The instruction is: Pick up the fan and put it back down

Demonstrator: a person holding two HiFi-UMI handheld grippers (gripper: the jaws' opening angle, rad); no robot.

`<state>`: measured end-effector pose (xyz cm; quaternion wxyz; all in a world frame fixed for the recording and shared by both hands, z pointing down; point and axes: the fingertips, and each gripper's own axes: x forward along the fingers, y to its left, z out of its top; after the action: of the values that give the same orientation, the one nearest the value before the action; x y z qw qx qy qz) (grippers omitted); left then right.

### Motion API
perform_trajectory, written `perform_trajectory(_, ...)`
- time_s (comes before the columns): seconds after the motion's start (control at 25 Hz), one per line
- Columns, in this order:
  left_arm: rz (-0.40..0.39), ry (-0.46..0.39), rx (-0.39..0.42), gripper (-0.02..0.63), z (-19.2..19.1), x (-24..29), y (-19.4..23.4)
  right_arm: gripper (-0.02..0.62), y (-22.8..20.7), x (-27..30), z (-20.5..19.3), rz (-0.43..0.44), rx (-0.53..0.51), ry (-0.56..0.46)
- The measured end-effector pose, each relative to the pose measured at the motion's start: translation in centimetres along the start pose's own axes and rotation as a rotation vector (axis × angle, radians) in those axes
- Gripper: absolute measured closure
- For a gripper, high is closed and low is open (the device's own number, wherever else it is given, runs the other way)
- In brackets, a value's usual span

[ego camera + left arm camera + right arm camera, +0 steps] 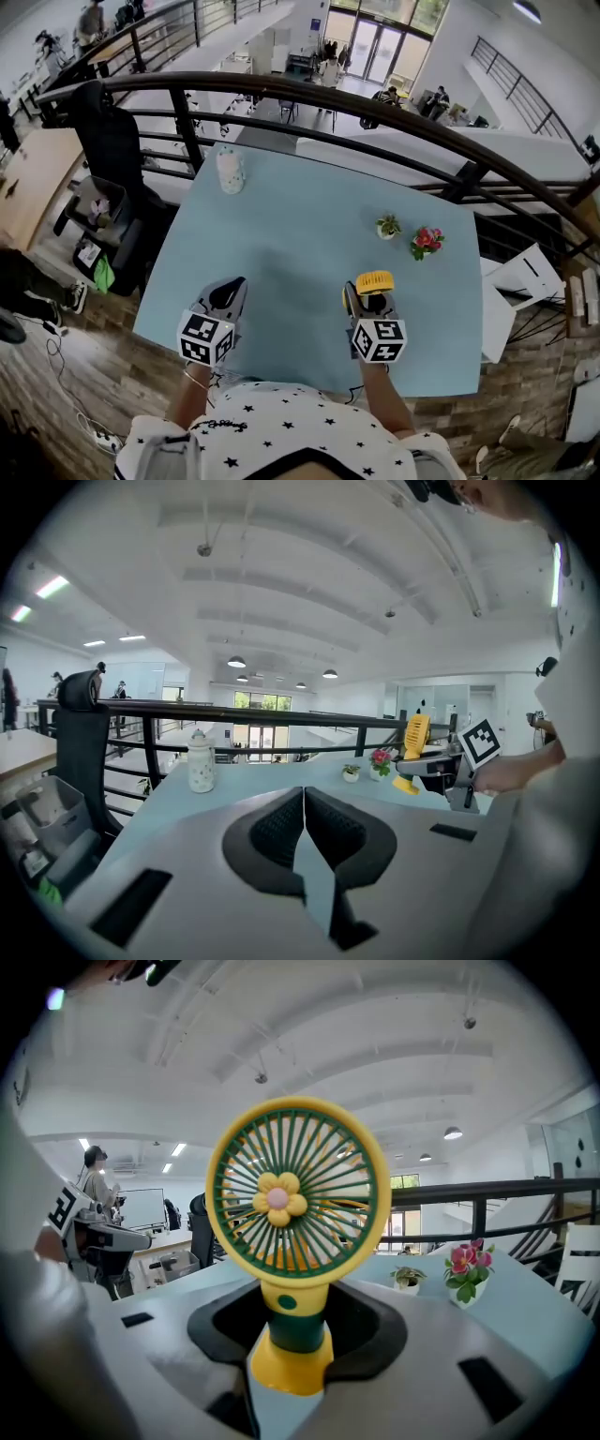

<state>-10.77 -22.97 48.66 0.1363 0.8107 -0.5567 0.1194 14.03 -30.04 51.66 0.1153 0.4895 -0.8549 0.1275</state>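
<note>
The right gripper (291, 1321) clamps the yellow fan (296, 1194) by its stem, the fan's head upright above the jaws. Off to its side, the left gripper (304, 822) is closed on nothing.

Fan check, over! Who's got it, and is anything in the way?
Right gripper shut on the yellow fan by its stem, head up. Left gripper shut, empty. Potted plant and flower pot beyond, clear of it.
</note>
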Motion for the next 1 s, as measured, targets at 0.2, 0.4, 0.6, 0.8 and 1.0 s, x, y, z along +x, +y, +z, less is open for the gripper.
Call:
perform_trajectory(0.2, 0.059, -0.005, -0.004, 0.577, -0.1, -1.4, 1.3, 0.420, 0.7, 2.0, -1.6, 0.023, -0.016, 0.037)
perform_trajectory(0.4, 0.101, 0.003, -0.014, 0.577, -0.7, -2.5, 2.3, 0.420, 1.0, 3.7, -4.0, 0.028, -0.015, 0.085)
perform_trajectory(0.6, 0.134, 0.015, -0.015, 0.577, -1.2, -3.4, 2.8, 0.420, 0.9, 4.7, -5.8, 0.025, -0.032, 0.106)
perform_trajectory(0.8, 0.159, 0.029, -0.017, 0.577, -1.7, -3.9, 3.0, 0.420, 0.7, 5.5, -7.6, 0.018, -0.042, 0.131)
perform_trajectory(1.0, 0.175, 0.035, -0.008, 0.577, -1.9, -4.3, 3.0, 0.420, 0.5, 6.1, -9.6, 0.000, -0.053, 0.153)
